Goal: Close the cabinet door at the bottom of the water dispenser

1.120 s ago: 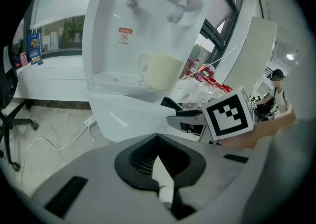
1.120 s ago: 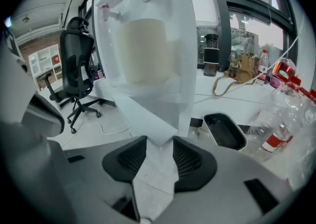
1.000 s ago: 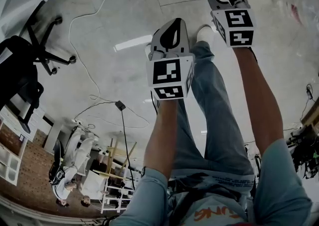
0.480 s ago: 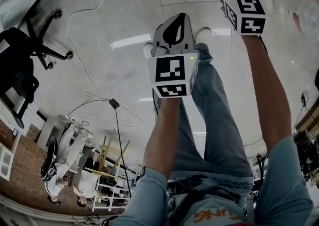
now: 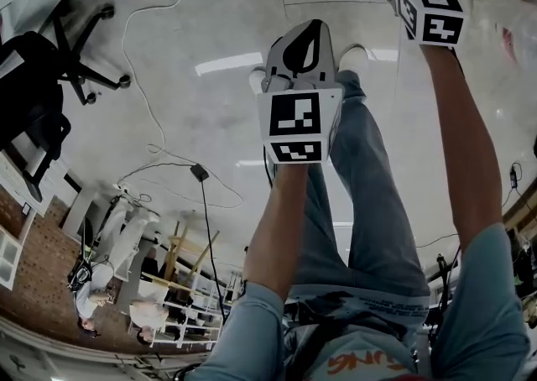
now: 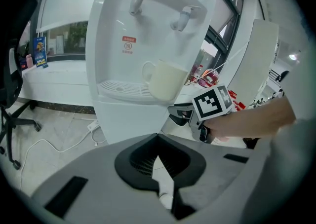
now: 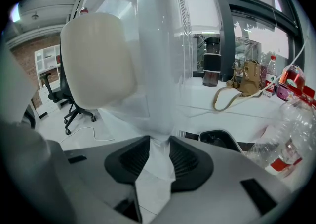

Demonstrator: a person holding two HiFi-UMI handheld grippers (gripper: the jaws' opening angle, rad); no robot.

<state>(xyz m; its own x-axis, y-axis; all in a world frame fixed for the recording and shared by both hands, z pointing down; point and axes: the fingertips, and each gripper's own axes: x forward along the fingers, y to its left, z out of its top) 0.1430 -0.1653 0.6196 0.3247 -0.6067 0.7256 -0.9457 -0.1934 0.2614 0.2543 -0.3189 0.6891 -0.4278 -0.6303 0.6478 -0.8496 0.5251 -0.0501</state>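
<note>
Right gripper view: the right gripper [image 7: 159, 138], whose jaws have just been closing, is clamped on the near edge of a white panel. This panel is judged to be the cabinet door [image 7: 157, 104], and it stands edge-on between the jaws. Beyond it, a cream cup [image 7: 96, 60] sits on the drip tray [image 6: 121, 90] of the water dispenser [image 6: 143, 45].

Left gripper view: the left gripper [image 6: 158, 138] has its jaws together on nothing and hangs back from the dispenser's front.

Step in hand, as judged: the door is gripped but not yet swung shut. The next move calls for an arc about the hinge toward the dispenser body, with release before the jaws are pinched.
</note>
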